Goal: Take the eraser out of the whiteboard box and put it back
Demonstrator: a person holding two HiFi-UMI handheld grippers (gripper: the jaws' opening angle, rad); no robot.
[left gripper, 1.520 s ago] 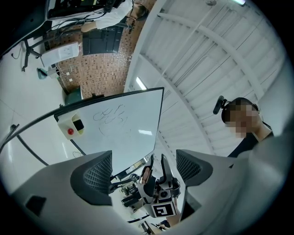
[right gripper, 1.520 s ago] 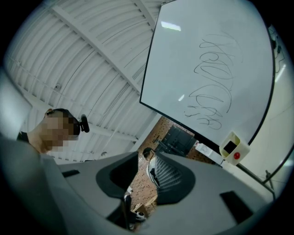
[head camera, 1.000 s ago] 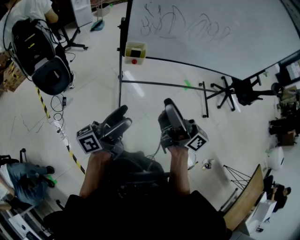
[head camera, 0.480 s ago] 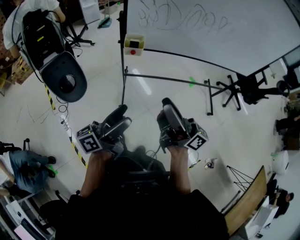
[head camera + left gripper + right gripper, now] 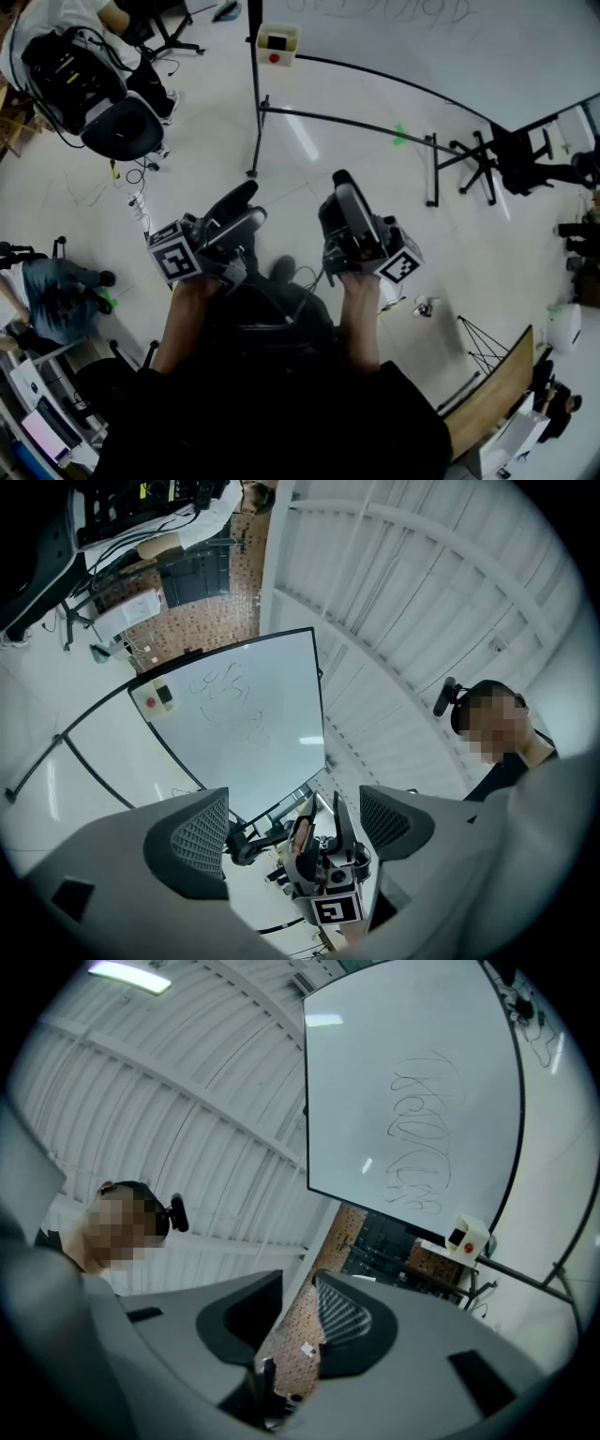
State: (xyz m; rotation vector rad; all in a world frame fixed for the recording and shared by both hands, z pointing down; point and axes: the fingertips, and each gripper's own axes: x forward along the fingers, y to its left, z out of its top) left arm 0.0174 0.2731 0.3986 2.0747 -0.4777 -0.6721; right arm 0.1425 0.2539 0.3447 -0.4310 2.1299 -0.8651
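The cream whiteboard box [image 5: 277, 41] hangs at the whiteboard's [image 5: 422, 37] lower left corner, at the top of the head view. A black eraser [image 5: 276, 40] sits in it above a red spot. Both grippers are held in front of the person's body, well short of the board. My left gripper [image 5: 246, 210] is open with nothing between its pads. My right gripper [image 5: 343, 193] also shows a gap between its jaws and holds nothing. The box [image 5: 155, 697] appears small and distant in the left gripper view. In the right gripper view the box [image 5: 466, 1237] hangs under the scribbled whiteboard [image 5: 412, 1082].
The whiteboard's stand bar [image 5: 347, 122] and upright post [image 5: 255, 103] cross the floor ahead. An office chair [image 5: 112, 117] with cables stands at the upper left, and another chair [image 5: 525, 159] at the right. A seated person [image 5: 52, 300] is at the left. A wooden board [image 5: 487, 394] leans at the lower right.
The whiteboard and its box have slid toward the top edge of the head view. Both grippers keep the same pose before the body, with their jaws unchanged.
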